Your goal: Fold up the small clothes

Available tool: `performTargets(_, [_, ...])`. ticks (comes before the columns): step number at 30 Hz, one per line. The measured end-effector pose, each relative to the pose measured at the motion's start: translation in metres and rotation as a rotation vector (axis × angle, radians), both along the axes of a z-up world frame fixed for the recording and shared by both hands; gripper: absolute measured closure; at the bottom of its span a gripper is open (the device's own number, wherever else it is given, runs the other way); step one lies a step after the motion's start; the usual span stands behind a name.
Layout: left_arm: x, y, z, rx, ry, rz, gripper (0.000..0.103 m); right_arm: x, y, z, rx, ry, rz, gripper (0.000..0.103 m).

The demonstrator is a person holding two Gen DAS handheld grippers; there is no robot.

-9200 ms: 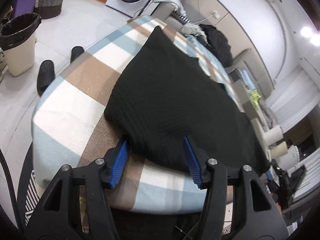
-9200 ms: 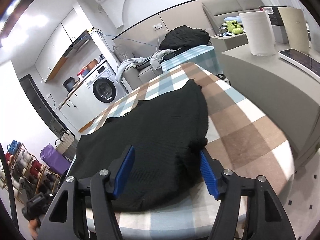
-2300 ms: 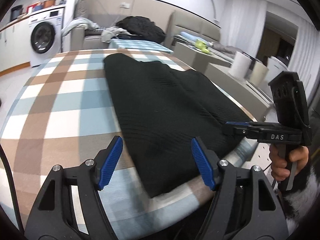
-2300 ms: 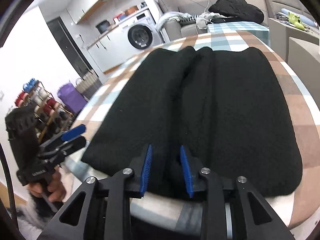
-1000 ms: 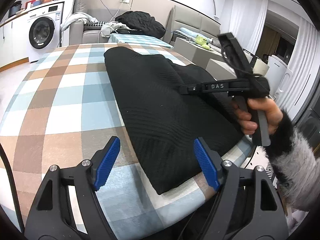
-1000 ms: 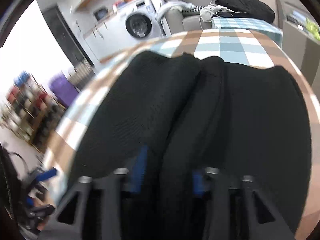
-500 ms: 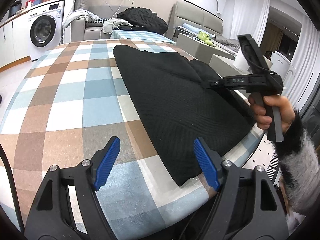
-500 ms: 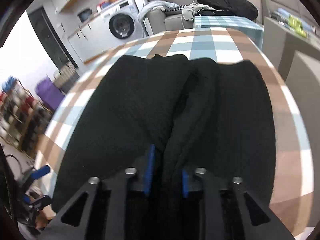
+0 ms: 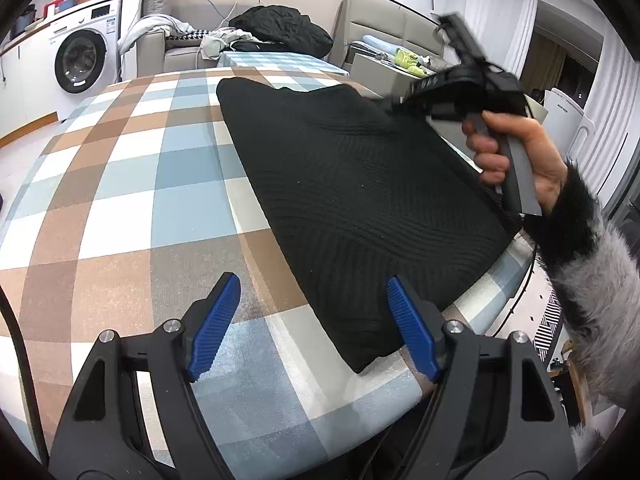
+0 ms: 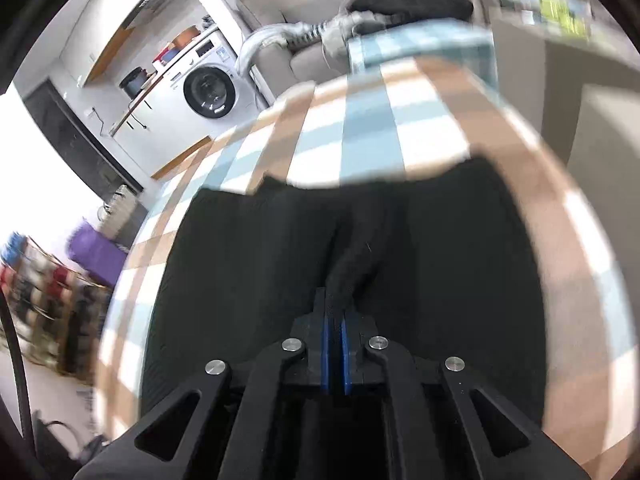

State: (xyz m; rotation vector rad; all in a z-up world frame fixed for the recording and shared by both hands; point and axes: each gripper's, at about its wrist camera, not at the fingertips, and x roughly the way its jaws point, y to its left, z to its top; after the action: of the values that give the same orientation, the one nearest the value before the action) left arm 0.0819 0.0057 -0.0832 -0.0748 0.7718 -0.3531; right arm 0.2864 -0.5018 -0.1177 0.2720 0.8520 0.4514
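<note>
With the right gripper (image 10: 335,354) pinched tight on a ridge of the black knit garment (image 9: 360,184) lying along the checked table's (image 9: 120,184) right edge and the left gripper (image 9: 312,324) hovering wide open and empty near its front corner, that thin pinch could slip and spoil the fold.

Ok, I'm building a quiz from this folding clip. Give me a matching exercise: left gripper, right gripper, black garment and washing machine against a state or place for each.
Things:
1. left gripper
2. right gripper
3. black garment
4. washing machine

States or places:
A. against the far wall
B. spread on the checked tablecloth
C. open, holding nothing
D. shut on a raised ridge of cloth

Pairs: 1-C, 2-D, 3-B, 4-A
</note>
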Motion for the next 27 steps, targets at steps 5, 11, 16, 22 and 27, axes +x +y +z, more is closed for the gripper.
performTargets(5, [-0.001,0.0,0.001,0.002,-0.002,-0.002,0.029,0.011,0.007,-0.01,-0.239,0.07,-0.04,0.084])
performTargets(11, [-0.001,0.001,0.002,-0.002,-0.006,0.002,0.029,-0.004,-0.009,-0.004,-0.178,0.035,-0.06,0.074])
performTargets(16, [0.0,0.001,0.0,-0.001,-0.001,-0.003,0.029,-0.026,0.005,0.018,-0.067,-0.025,0.038,0.066])
performTargets(22, [-0.001,0.002,0.0,0.004,-0.005,0.0,0.029,-0.017,0.037,-0.014,-0.14,0.073,0.11,0.09])
performTargets(27, [-0.002,0.001,0.002,0.005,-0.018,-0.005,0.029,-0.043,0.028,0.019,-0.106,-0.111,0.064,0.094])
